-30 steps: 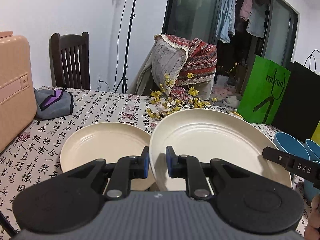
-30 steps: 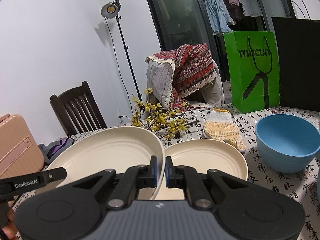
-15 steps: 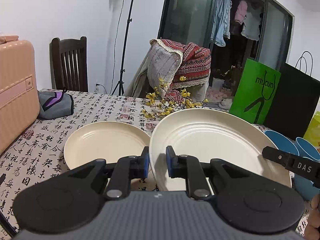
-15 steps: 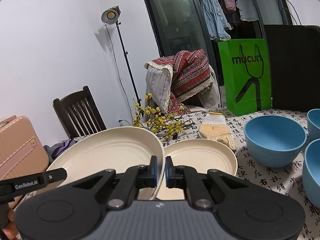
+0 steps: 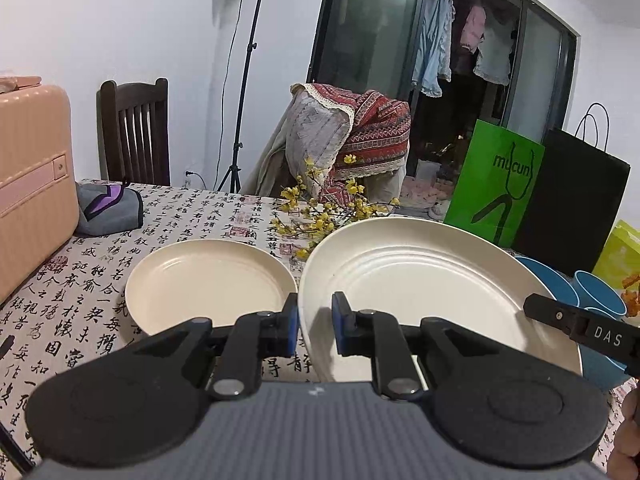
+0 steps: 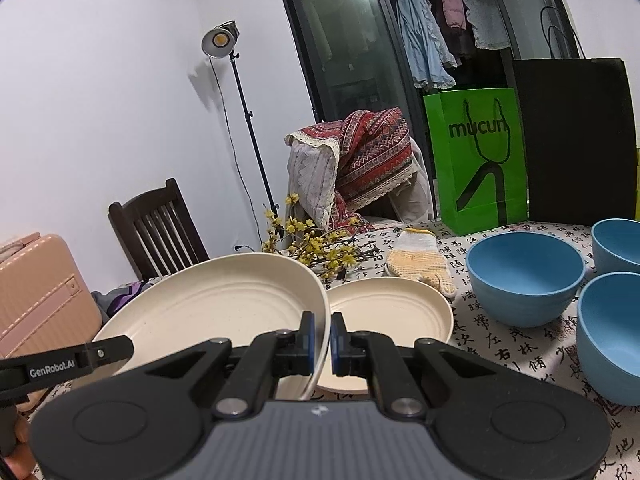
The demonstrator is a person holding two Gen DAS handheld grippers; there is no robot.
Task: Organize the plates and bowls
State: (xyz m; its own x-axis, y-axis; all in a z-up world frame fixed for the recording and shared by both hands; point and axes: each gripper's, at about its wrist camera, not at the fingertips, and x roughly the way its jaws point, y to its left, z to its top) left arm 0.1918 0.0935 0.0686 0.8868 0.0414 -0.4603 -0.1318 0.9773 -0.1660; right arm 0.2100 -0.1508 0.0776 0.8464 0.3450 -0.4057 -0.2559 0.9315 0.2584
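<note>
Plate (image 5: 424, 280) is clamped at opposite rims by the left claw (image 5: 314, 328) and right claw (image 6: 321, 342), lifted beside the second plate (image 5: 208, 280) on the worktop (image 5: 80, 292). Both rims should be kept level, then lowered centred onto the second plate.

Pink suitcase (image 5: 32, 184) at table's left edge, grey pouch (image 5: 110, 210) beside it; yellow flower sprigs (image 6: 320, 248) & knit glove (image 6: 420, 260) mid-table (green bag (image 6: 480, 160) behind).
</note>
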